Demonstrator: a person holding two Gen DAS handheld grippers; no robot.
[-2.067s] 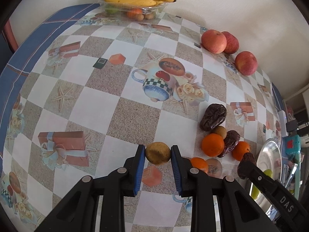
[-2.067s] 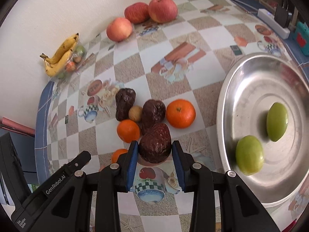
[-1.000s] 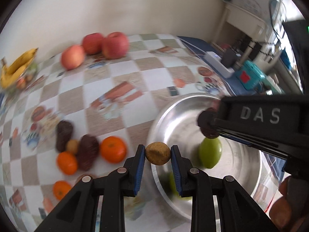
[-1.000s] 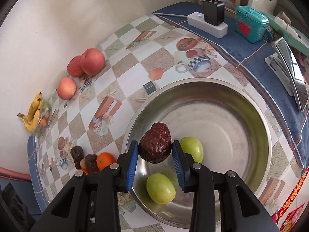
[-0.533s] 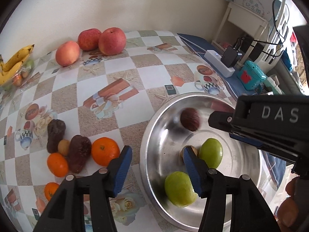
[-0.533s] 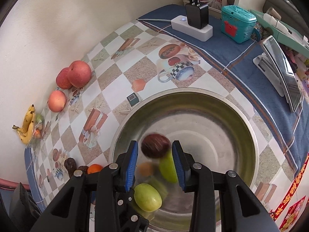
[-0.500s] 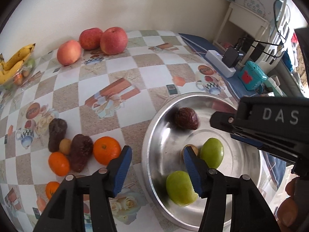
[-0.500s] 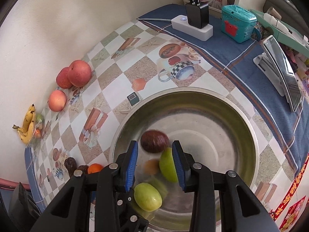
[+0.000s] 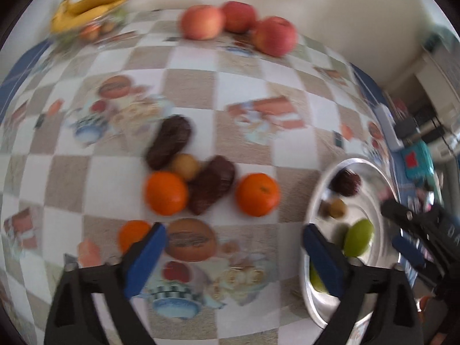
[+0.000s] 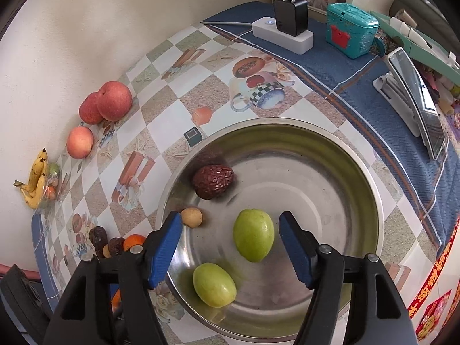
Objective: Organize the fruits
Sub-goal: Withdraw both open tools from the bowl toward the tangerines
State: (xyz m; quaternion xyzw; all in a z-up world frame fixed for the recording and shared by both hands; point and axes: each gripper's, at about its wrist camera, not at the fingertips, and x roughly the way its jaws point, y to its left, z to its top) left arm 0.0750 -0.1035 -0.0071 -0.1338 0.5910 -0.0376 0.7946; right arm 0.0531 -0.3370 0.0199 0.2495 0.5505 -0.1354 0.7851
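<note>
A steel bowl (image 10: 359,178) holds a dark red date (image 10: 212,181), a small tan fruit (image 10: 191,217) and two green fruits (image 10: 253,238). My right gripper (image 10: 230,238) is open and empty above the bowl. My left gripper (image 9: 234,247) is open and empty over the table, left of the bowl (image 9: 313,210). Ahead of it lie two oranges (image 9: 257,194), two dark dates (image 9: 211,188), a tan fruit (image 9: 186,166) and a smaller orange (image 9: 132,234). The left wrist view is blurred.
Three apples (image 9: 274,36) and a banana bunch (image 9: 92,4) on a clear tray sit by the far wall. A power strip with a charger (image 10: 283,30), a teal box (image 10: 352,30) and a phone stand (image 10: 414,100) lie behind the bowl.
Both grippers have let go of their fruit into the bowl and opened. The left gripper has swung left, back toward the fruit pile on the table.
</note>
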